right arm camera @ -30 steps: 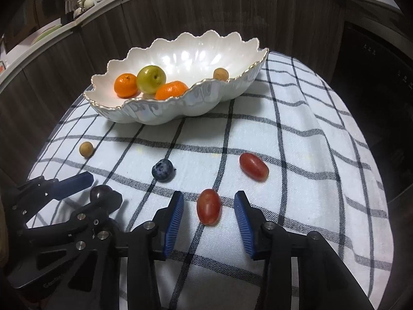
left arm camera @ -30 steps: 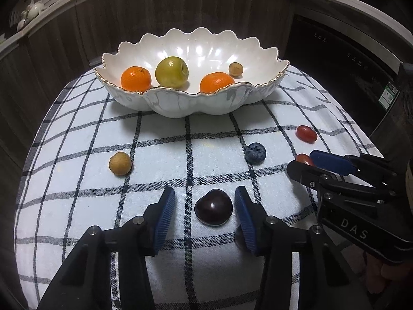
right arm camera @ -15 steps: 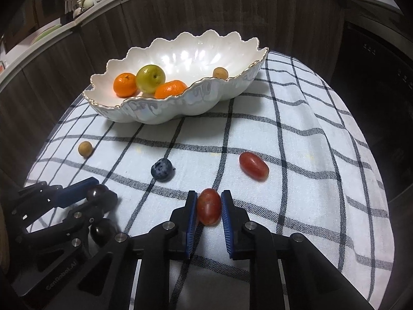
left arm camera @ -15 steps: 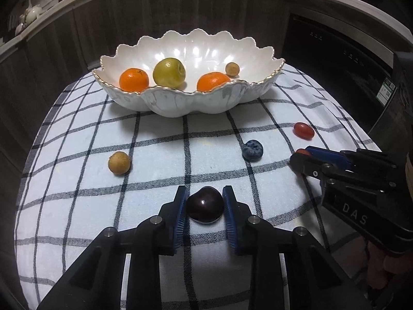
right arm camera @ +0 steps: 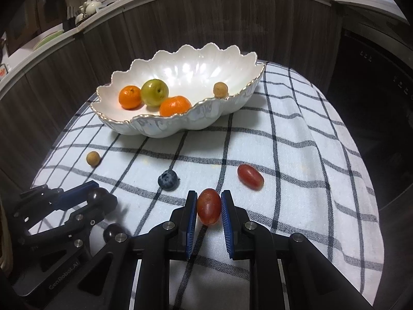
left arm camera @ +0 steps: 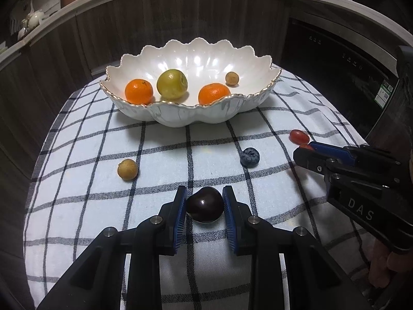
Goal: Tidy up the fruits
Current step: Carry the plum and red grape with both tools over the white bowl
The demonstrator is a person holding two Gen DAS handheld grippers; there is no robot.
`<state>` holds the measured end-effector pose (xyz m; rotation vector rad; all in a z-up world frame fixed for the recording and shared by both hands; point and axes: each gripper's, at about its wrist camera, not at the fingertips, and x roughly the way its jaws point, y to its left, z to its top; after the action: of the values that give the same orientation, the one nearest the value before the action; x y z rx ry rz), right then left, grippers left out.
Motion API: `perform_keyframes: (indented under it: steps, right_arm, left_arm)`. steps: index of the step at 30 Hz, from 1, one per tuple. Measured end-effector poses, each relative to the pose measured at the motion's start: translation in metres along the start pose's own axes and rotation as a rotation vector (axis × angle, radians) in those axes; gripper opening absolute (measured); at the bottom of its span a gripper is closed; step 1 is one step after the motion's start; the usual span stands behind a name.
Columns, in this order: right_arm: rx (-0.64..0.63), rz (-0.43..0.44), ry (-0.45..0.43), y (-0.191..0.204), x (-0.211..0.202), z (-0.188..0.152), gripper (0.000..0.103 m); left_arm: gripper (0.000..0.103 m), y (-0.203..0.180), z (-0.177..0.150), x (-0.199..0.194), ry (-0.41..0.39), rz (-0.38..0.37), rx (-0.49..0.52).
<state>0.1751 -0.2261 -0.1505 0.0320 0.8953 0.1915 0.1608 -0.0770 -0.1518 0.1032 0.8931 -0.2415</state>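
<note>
Left wrist view: a dark, glossy, round cherry [left arm camera: 205,204] sits low in the centre of the frame on the white cloth with black check lines [left arm camera: 77,206] that covers the tabletop. The left gripper [left arm camera: 205,206] has just closed on it, and both blue pads touch its sides. Above and to the right lies a round blueberry [left arm camera: 249,157]; to the left lies a small tan round fruit [left arm camera: 127,169]. At the right edge the right gripper [left arm camera: 307,152] enters the frame, with a red oval grape [left arm camera: 299,136] just above it. In the upper centre stands a white scalloped ceramic bowl with a gold rim [left arm camera: 180,113]. It holds two oranges [left arm camera: 139,91], one yellow-green apple [left arm camera: 172,83] and another small tan fruit [left arm camera: 231,78].

In the right wrist view, the right gripper [right arm camera: 209,208] has just closed on a second red oval grape [right arm camera: 209,206], low in the centre; the pads press it from both sides. The free grape [right arm camera: 250,176] lies just up and right of it, and the blueberry [right arm camera: 168,179] up and left. The left gripper [right arm camera: 96,197] with the cherry shows at lower left.
</note>
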Motion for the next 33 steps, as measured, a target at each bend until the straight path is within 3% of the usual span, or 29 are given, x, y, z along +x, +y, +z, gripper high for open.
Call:
perform_keyframes:
  steps: [21,33]
  right_arm:
    - [-0.014,-0.003,-0.066,0.008,-0.029,0.022,0.020]
    - [-0.019,0.006,-0.103,0.008,-0.038,0.048,0.020]
  left_arm:
    - [0.028,0.012,0.019,-0.026,-0.040,0.038,-0.027]
    - [0.028,0.019,0.047,-0.035,-0.054,0.056,-0.032]
